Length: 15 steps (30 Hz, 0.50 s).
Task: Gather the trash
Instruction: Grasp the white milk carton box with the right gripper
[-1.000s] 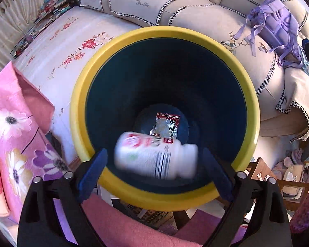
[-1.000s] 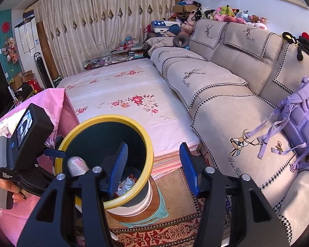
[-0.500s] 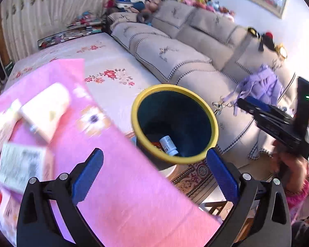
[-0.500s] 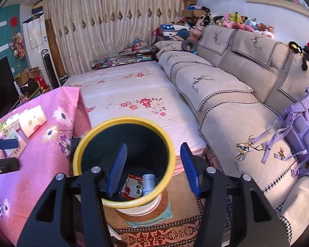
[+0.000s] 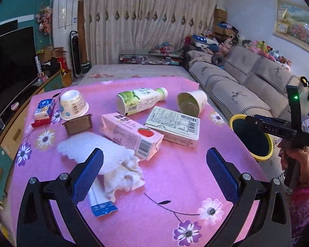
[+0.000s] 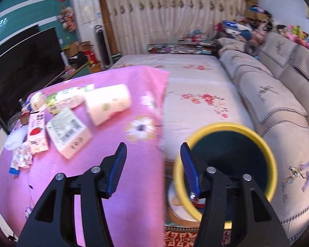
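Trash is lying scattered on the desk [image 5: 175,185]; the crumpled tissue [image 5: 121,170], looking light and soft, is sitting between the empty, wide-apart left tongs [image 5: 152,173]; right tongs [image 6: 152,164] are gaping half-apart, empty.

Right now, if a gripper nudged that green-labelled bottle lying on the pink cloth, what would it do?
The green-labelled bottle lies on its side, so a nudge would probably roll it. It looks like thin plastic and likely empty, so light. The paper cup beside it also lies tipped, and the bottle might bump it.
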Each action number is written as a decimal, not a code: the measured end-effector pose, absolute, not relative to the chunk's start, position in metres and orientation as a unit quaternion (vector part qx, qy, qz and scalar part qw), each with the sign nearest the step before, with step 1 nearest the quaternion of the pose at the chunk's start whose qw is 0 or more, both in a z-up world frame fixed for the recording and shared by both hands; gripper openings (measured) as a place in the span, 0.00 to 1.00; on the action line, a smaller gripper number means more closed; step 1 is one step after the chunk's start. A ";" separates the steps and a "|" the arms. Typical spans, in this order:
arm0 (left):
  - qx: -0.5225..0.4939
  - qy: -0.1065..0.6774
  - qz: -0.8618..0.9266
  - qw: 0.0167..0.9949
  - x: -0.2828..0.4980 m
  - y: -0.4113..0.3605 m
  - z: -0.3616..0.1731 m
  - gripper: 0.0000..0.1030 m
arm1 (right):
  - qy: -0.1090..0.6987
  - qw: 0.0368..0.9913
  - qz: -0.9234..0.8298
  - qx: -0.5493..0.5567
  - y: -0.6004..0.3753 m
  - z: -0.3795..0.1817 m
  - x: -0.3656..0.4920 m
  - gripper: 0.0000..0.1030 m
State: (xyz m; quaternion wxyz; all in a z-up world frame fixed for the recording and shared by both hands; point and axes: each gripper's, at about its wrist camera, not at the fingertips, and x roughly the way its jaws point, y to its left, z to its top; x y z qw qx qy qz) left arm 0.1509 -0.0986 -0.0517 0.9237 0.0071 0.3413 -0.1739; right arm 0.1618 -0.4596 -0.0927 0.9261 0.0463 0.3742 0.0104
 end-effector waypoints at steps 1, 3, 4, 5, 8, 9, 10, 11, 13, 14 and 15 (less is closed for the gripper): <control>0.001 0.344 -0.174 0.923 0.150 -0.091 -0.053 0.95 | 0.375 0.926 0.023 0.038 -0.446 -0.092 0.170 0.50; -0.002 0.346 -0.170 0.923 0.148 -0.071 -0.055 0.95 | 0.377 0.925 0.042 0.030 -0.426 -0.090 0.181 0.50; 0.000 0.346 -0.166 0.924 0.147 -0.070 -0.056 0.95 | 0.376 0.925 0.052 0.028 -0.415 -0.089 0.183 0.50; 0.002 0.344 -0.162 0.925 0.147 -0.069 -0.058 0.95 | 0.376 0.924 0.061 0.027 -0.406 -0.088 0.184 0.50; 0.004 0.336 -0.160 0.928 0.142 -0.069 -0.062 0.95 | 0.384 0.916 0.111 0.019 -0.378 -0.090 0.188 0.50; 0.003 0.334 -0.162 0.929 0.140 -0.066 -0.062 0.95 | 0.388 0.913 0.125 0.016 -0.371 -0.092 0.189 0.50; 0.000 0.333 -0.163 0.929 0.139 -0.065 -0.062 0.95 | 0.391 0.910 0.139 0.008 -0.364 -0.095 0.191 0.50; -0.001 0.333 -0.164 0.929 0.140 -0.063 -0.062 0.96 | 0.393 0.906 0.153 -0.005 -0.357 -0.099 0.194 0.50; -0.003 0.334 -0.164 0.928 0.140 -0.062 -0.064 0.95 | 0.403 0.899 0.171 -0.017 -0.351 -0.108 0.201 0.59; -0.005 0.335 -0.163 0.928 0.140 -0.061 -0.065 0.95 | 0.410 0.893 0.183 -0.018 -0.350 -0.113 0.207 0.60; -0.006 0.336 -0.163 0.928 0.141 -0.060 -0.066 0.95 | 0.414 0.890 0.189 -0.017 -0.349 -0.116 0.210 0.60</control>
